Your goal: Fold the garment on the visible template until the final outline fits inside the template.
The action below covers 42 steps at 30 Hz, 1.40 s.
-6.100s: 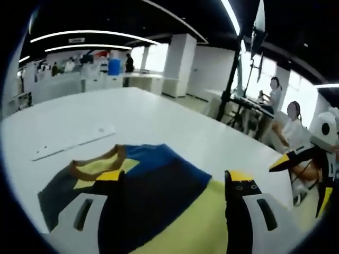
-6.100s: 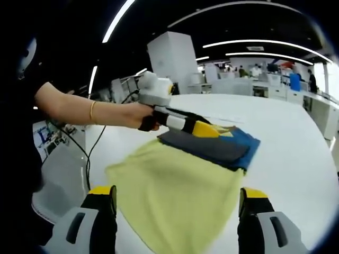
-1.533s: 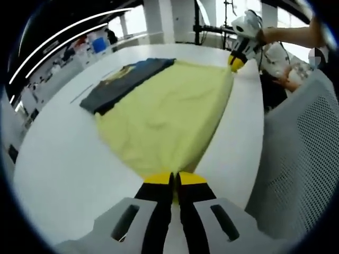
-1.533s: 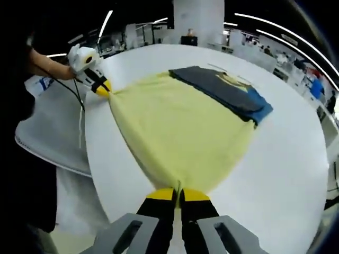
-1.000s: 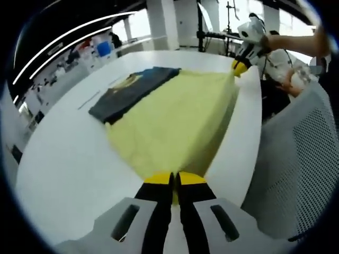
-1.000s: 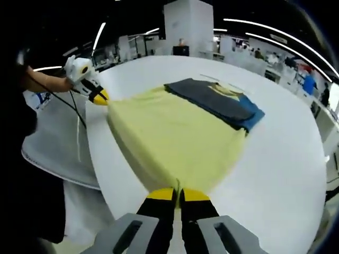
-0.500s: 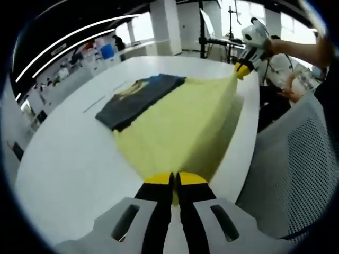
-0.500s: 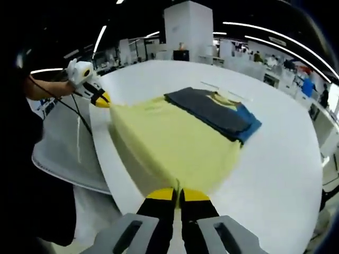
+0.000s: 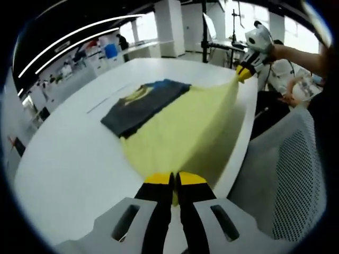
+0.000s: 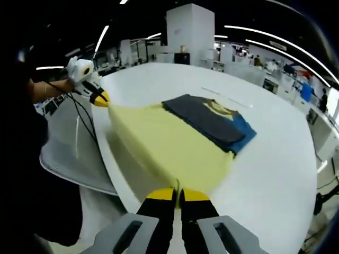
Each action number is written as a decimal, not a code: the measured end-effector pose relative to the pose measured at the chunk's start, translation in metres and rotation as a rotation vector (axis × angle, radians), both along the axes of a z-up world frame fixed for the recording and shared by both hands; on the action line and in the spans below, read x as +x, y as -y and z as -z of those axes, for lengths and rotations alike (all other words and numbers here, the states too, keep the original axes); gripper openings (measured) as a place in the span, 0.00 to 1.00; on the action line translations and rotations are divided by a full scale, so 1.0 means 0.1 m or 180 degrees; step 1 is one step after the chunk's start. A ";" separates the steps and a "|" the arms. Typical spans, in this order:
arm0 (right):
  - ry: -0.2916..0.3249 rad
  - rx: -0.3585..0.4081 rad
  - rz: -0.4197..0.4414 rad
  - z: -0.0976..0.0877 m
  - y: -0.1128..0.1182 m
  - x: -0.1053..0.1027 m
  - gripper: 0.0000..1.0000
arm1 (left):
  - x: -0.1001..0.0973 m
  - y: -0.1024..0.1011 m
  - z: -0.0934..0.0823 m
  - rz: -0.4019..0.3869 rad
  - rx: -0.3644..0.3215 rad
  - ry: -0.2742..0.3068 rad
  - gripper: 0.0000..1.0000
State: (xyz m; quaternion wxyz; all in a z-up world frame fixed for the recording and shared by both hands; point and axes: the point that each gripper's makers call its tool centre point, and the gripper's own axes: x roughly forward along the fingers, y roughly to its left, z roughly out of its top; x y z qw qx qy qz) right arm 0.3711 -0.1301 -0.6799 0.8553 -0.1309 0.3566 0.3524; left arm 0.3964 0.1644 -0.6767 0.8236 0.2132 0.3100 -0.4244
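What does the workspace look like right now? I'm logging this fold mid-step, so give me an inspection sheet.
Surface: round white table, mostly bare around the garment.
Job's things: garment, yellow lower part lifted and stretched between both tongs; folded dark grey and blue top part lies flat on the table. Template: a thin pale strip lies beyond the garment; cannot tell if that is it.
Clutter: nothing seen.
Grippers: left tongs shut on one yellow corner; right tongs shut on the other.
Cables: black cable hangs below the left tongs in the right gripper view.
Surroundings: mesh chair by the table edge, white pillar, ceiling light strips, desks.
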 end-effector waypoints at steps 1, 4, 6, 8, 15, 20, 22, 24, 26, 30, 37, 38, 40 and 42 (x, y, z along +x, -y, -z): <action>0.0005 0.0001 -0.0001 -0.02 0.00 -0.01 0.00 | -0.01 0.00 -0.02 -0.0010 -0.0004 0.0005 0.00; 0.0036 -0.0001 0.0000 -0.08 -0.01 -0.03 0.00 | -0.04 0.00 -0.08 -0.0005 0.0003 0.0033 0.00; 0.0060 -0.0003 -0.0001 -0.12 -0.02 -0.05 0.00 | -0.06 0.00 -0.12 -0.0001 0.0016 0.0043 0.00; 0.0075 -0.0006 -0.0023 -0.15 -0.04 -0.08 0.00 | -0.08 -0.02 -0.14 0.0016 0.0072 0.0030 0.00; 0.0095 0.0005 -0.0033 -0.24 -0.05 -0.16 0.00 | -0.16 -0.05 -0.19 -0.0109 0.0012 -0.0116 0.00; 0.0094 -0.0047 -0.0090 -0.24 -0.02 -0.16 0.00 | -0.19 -0.05 -0.23 -0.0124 0.0012 -0.0105 0.00; 0.0090 -0.0062 -0.0100 -0.25 -0.01 -0.17 0.00 | -0.20 -0.04 -0.27 -0.0121 -0.0001 -0.0089 0.00; 0.0084 -0.0084 -0.0115 -0.27 0.01 -0.18 0.00 | -0.21 -0.03 -0.30 -0.0096 0.0020 -0.0070 0.00; 0.0097 -0.0104 -0.0143 -0.29 0.02 -0.19 0.00 | -0.20 -0.04 -0.33 -0.0077 0.0060 -0.0029 0.00; 0.0156 -0.0195 -0.0193 -0.34 -0.01 -0.15 0.00 | -0.12 -0.02 -0.40 -0.0097 0.0073 0.0030 0.00; 0.0295 -0.0349 -0.0201 -0.39 -0.02 0.05 0.00 | 0.08 0.00 -0.45 -0.0167 0.0089 0.0137 0.00; 0.0305 -0.0364 -0.0196 -0.39 -0.02 0.07 0.00 | 0.10 0.00 -0.45 -0.0166 0.0096 0.0147 0.00; 0.0334 -0.0386 -0.0182 -0.40 -0.02 0.13 0.00 | 0.15 0.01 -0.47 -0.0170 0.0105 0.0175 0.00; 0.0356 -0.0414 -0.0170 -0.41 -0.02 0.17 0.00 | 0.21 0.02 -0.49 -0.0207 0.0091 0.0193 0.00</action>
